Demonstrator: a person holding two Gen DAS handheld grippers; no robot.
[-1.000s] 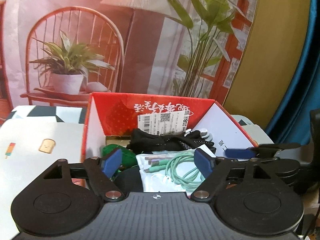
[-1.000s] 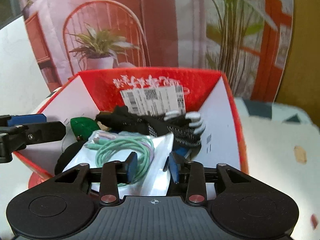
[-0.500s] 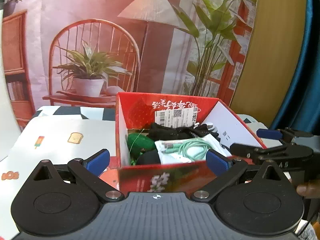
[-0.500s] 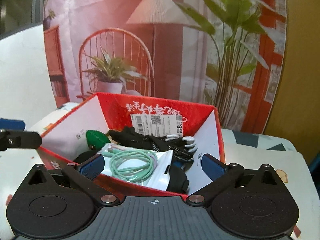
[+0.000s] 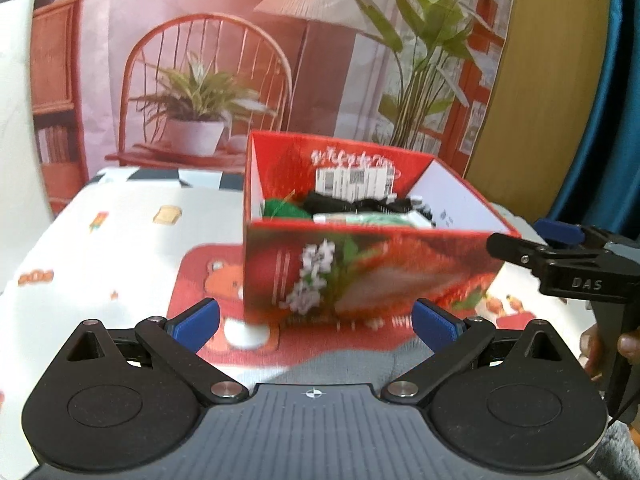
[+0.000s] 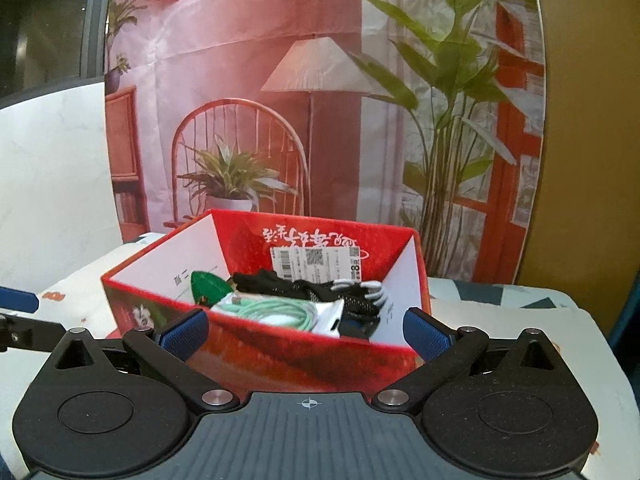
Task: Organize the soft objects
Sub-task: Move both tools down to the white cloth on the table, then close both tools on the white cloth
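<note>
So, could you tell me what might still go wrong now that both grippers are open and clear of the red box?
1. The bagged green cable lies on top of the pile near the front wall of the red box; a knock could tip it out.
2. The black gloves lie loosely across the pile, so they could snag on a finger reaching in.
3. The right gripper and left gripper flank the box closely and may bump it.

Gloves (image 6: 320, 290), bagged cable (image 6: 276, 311) inside red box (image 6: 304, 354)
</note>
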